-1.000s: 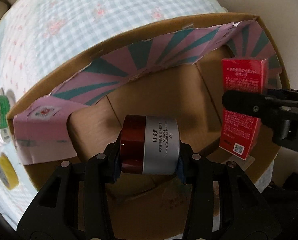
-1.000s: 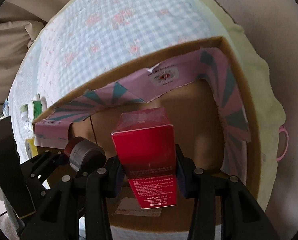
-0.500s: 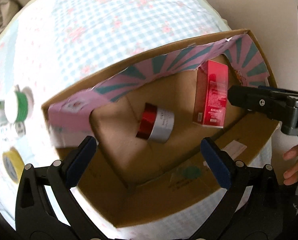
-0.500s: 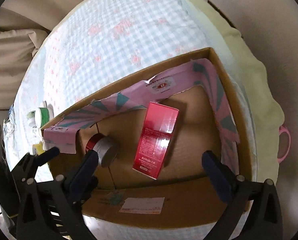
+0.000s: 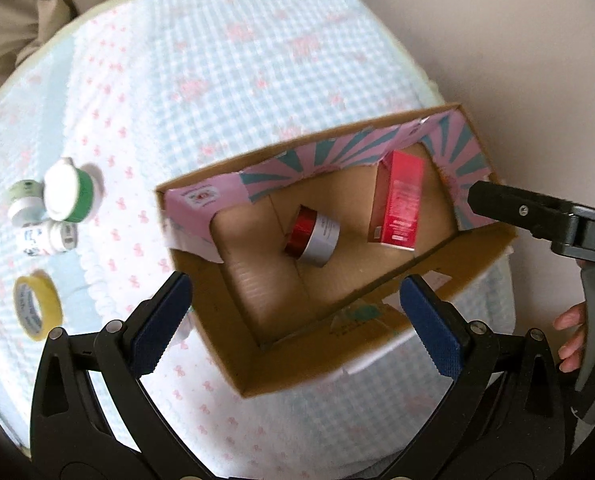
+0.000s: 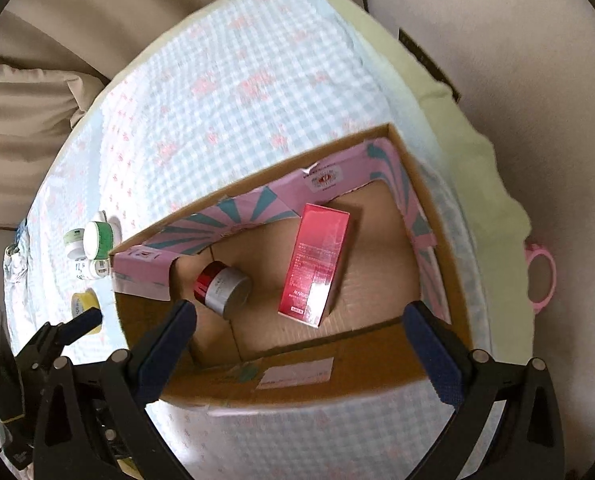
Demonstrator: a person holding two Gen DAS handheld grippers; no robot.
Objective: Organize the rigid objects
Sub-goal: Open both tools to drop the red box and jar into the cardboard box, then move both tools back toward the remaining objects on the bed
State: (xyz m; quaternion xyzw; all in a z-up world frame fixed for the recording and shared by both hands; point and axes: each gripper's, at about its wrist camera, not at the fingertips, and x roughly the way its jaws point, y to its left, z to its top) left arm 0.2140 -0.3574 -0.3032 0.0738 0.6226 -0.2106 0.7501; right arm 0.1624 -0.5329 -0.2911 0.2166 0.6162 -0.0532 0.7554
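Observation:
An open cardboard box [image 5: 233,320] [image 6: 429,208] with pink and teal inner flaps sits on the checked bedspread. On its floor lie a red and silver jar [image 5: 312,237] [image 6: 222,289] on its side and a red carton [image 5: 397,200] [image 6: 317,264] lying flat. My left gripper [image 5: 293,312] hangs open above the box's near-left corner, with nothing between its blue pads. My right gripper [image 6: 299,344] is open above the near wall, also holding nothing. One of its fingers [image 5: 517,210] reaches in from the right in the left wrist view.
Left of the box on the bedspread stand a green-and-white jar [image 5: 67,196] [image 6: 99,238], small white bottles [image 5: 47,238] [image 6: 91,269] and a yellow tape roll [image 5: 35,306] [image 6: 83,300]. A person's fingers [image 5: 571,336] show at right. A pink ring [image 6: 541,276] lies off the bed's right edge.
Both grippers let go: the jar and the red carton left the pads and now lie in the box. Both grippers opened wide and rose away from the box.

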